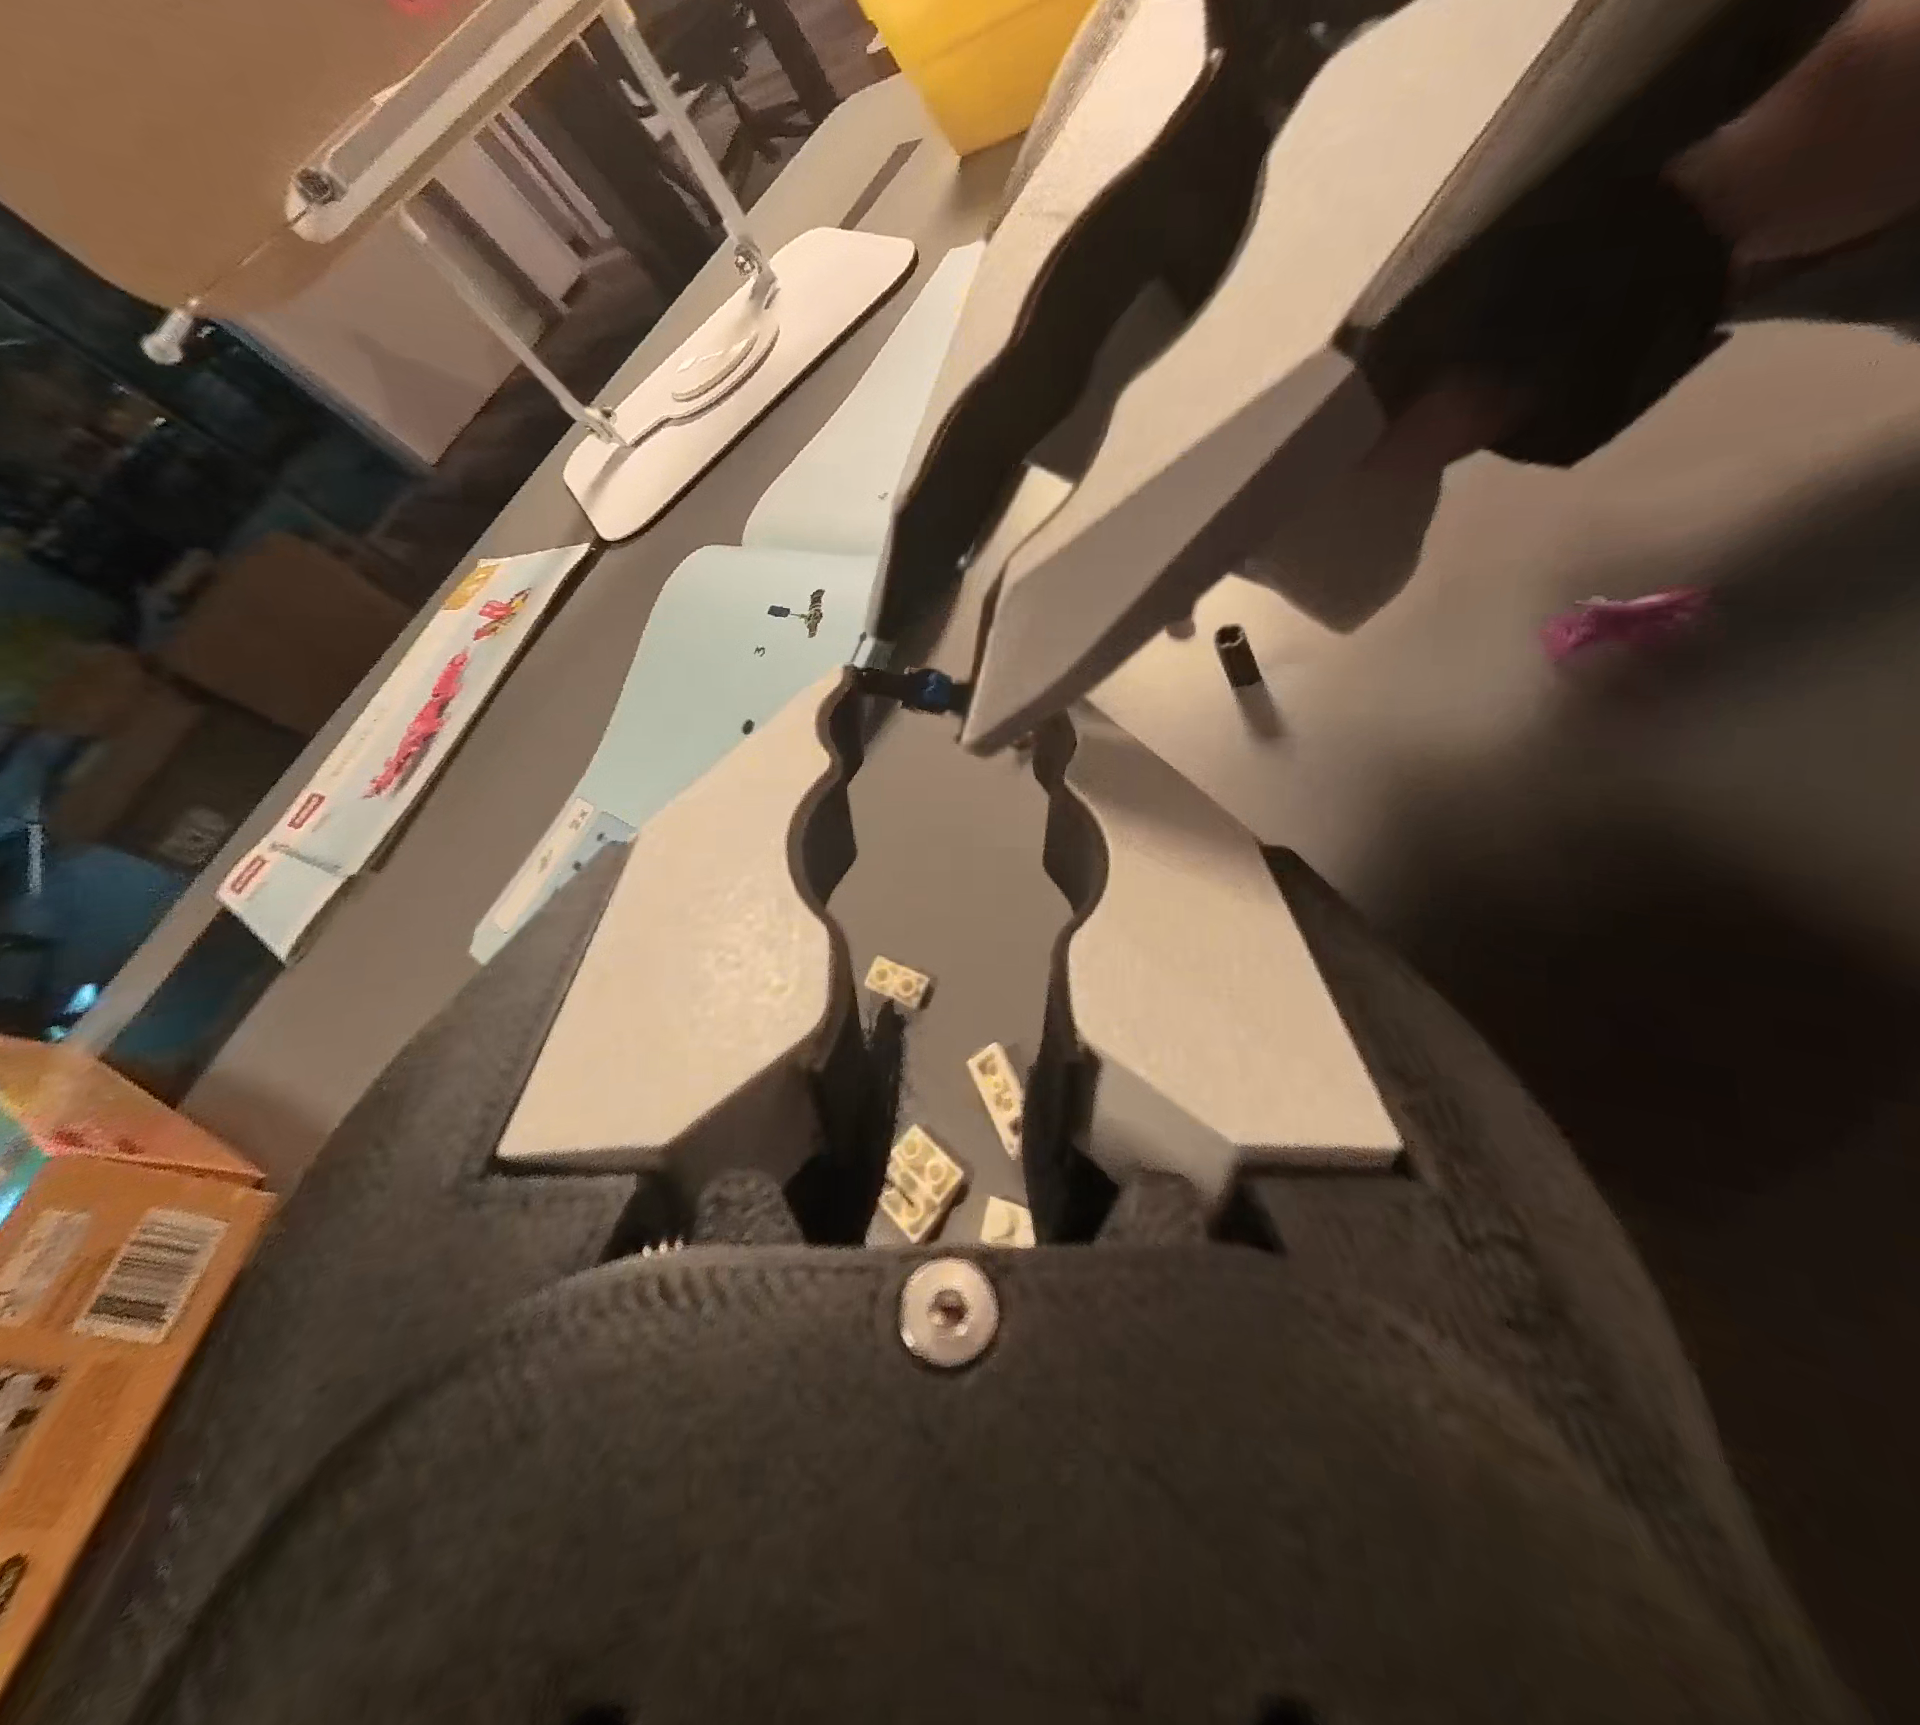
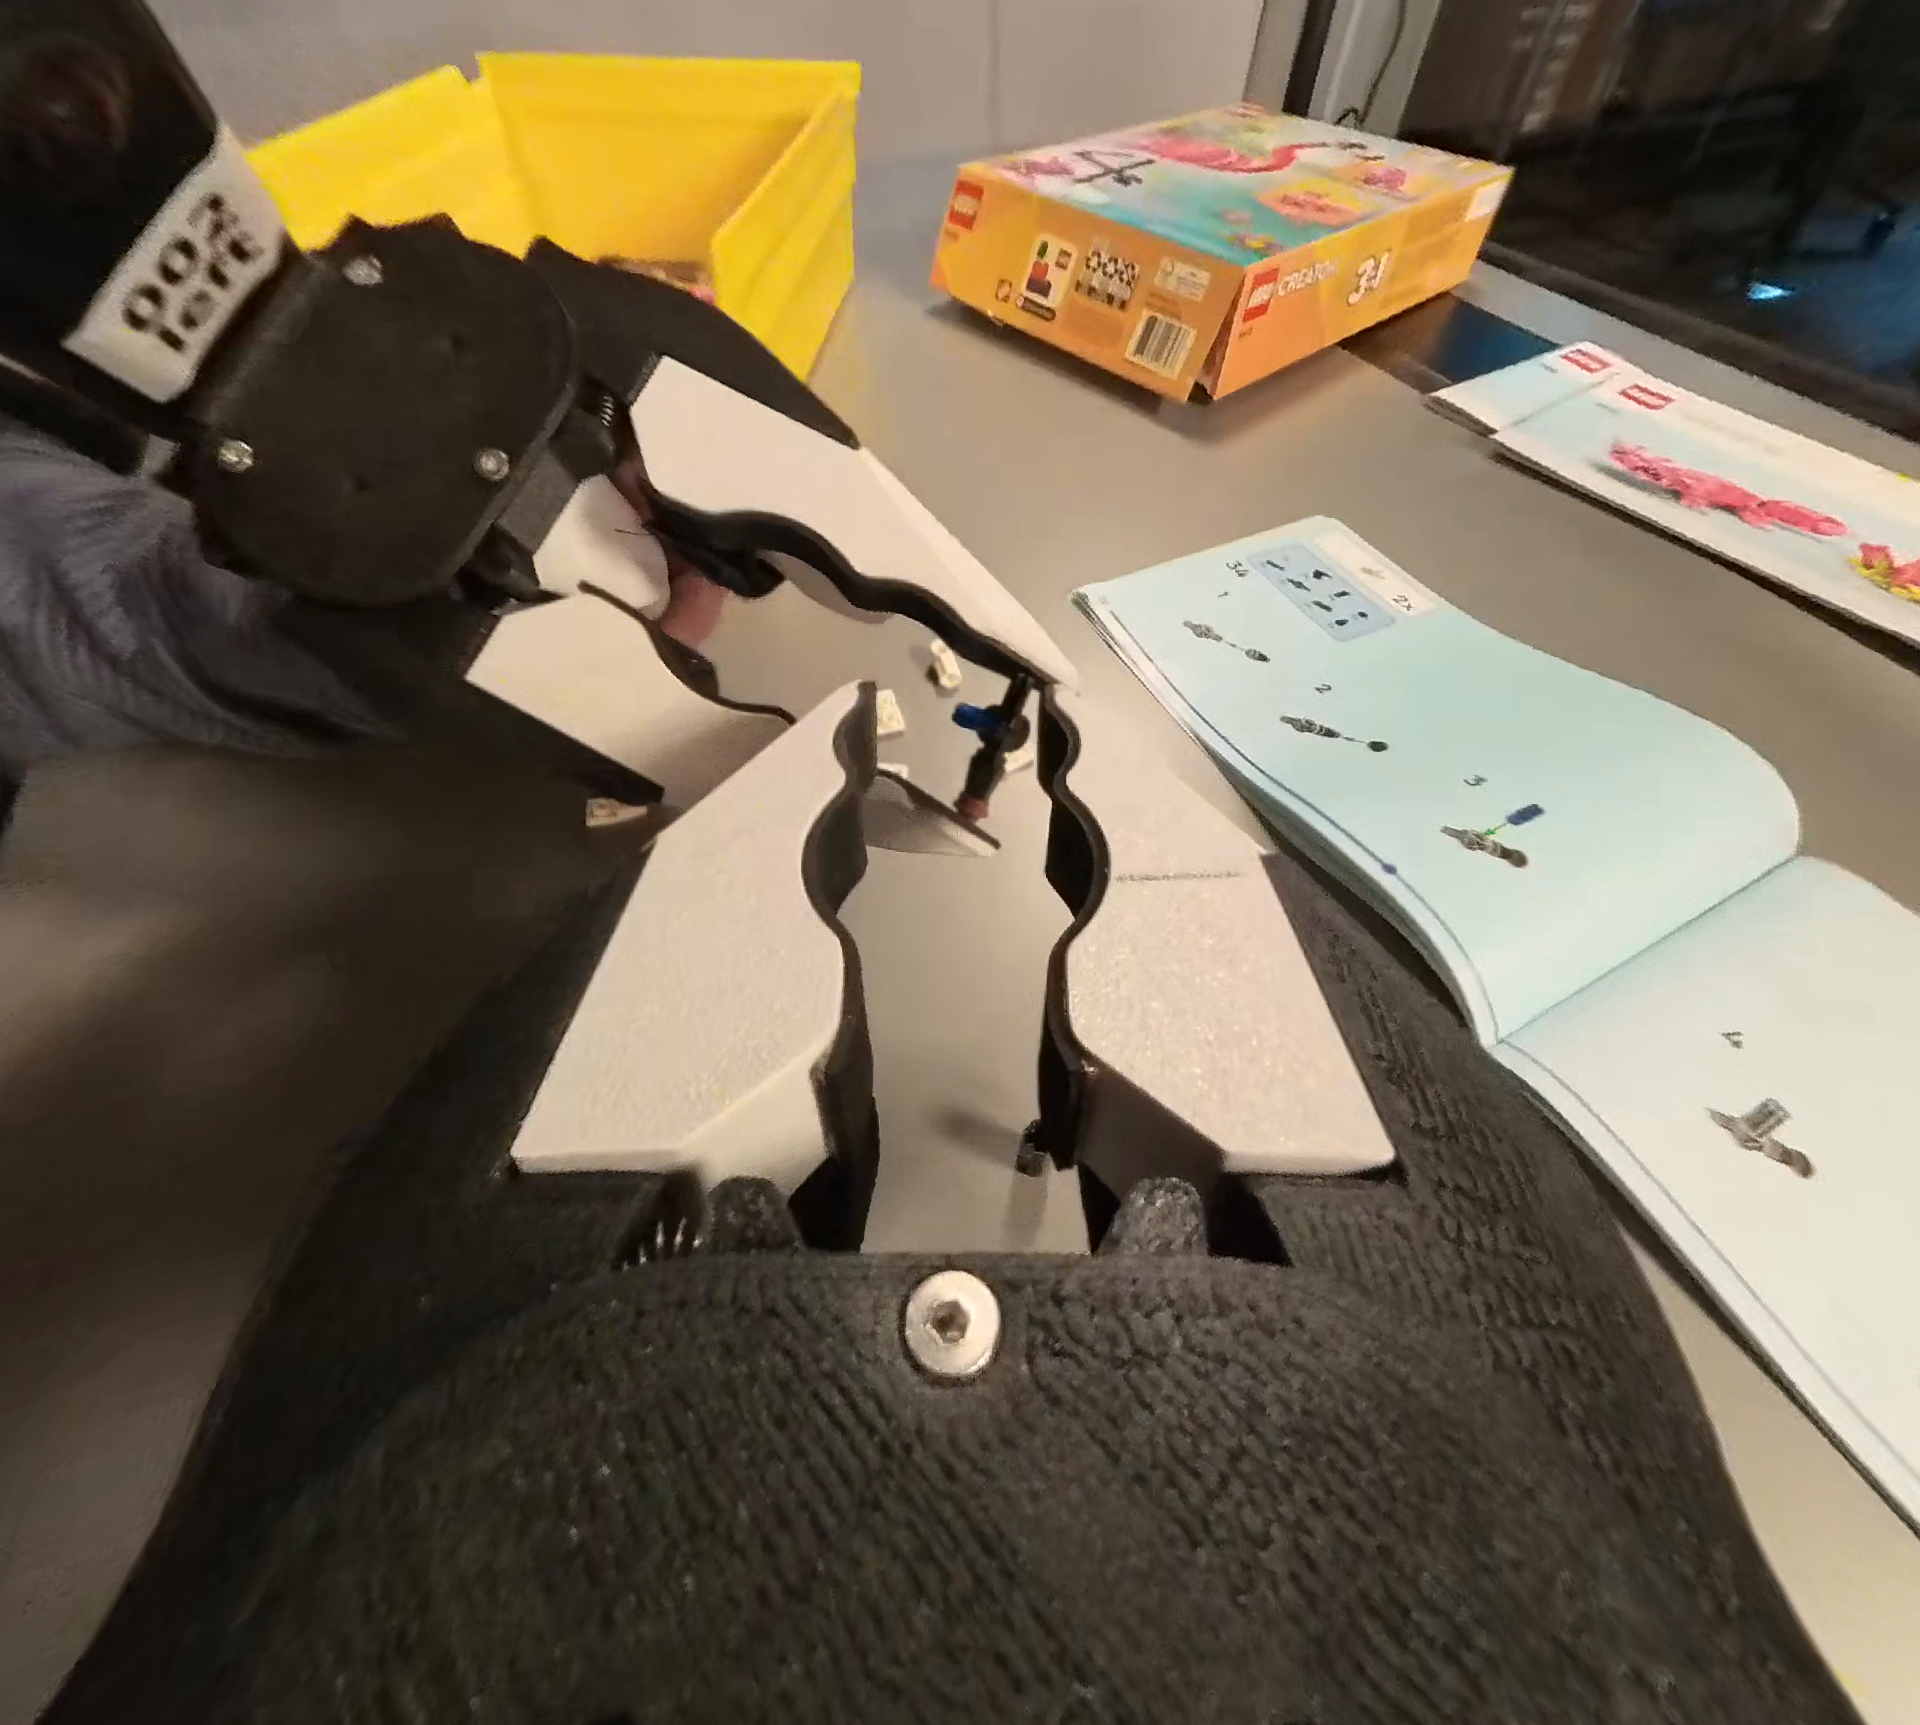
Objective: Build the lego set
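On the grey table, just beside the open booklet, the two grippers meet tip to tip. The left gripper pinches a short black rod end to end, its long axis spanning that gap. The right gripper straddles the rod with fingers apart, its booklet-side finger nearest, and the rod's blue pin points away from the booklet, short of the other finger.

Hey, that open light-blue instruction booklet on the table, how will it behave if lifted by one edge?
Probably floppy: the open booklet is thin paper and its pages already bow upward. Likely light, so a push would probably slide it across the smooth grey table. Loose pages may fan or flip.
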`<state>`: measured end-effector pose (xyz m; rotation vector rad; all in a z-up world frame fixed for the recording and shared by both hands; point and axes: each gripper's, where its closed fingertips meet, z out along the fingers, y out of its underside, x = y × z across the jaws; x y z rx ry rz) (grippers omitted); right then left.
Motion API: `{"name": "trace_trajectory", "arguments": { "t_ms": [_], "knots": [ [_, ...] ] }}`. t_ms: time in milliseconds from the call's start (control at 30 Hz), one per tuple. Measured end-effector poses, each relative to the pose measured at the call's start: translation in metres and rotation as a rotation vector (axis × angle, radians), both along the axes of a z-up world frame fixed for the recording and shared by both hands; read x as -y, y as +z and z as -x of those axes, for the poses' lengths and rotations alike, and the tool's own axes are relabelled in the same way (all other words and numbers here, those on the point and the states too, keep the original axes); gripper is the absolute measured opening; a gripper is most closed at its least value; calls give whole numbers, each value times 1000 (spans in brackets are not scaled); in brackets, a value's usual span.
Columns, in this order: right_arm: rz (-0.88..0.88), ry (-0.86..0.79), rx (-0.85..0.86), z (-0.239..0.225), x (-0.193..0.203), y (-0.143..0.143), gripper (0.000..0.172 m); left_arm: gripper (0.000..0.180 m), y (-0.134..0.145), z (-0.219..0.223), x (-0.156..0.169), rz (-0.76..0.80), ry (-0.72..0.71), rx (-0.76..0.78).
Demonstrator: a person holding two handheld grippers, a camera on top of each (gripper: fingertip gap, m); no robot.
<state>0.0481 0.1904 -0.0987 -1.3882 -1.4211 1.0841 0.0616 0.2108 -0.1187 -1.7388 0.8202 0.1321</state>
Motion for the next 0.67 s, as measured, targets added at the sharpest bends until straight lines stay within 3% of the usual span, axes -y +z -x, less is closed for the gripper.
{"name": "trace_trajectory", "arguments": {
  "t_ms": [200,333,433,667],
  "knots": [
    [-173,-79,62,2,-6,-9,13,30,0,0,0,-35,8,-67],
    [-174,-66,48,1,-5,-7,8,31,2,0,1,-51,0,-69],
    [-93,3,0,-2,-3,-1,4,31,7,-1,5,-70,-32,-32],
    [283,162,-100,-8,4,8,3,31,17,-7,13,-129,-91,-22]
  ]
}}
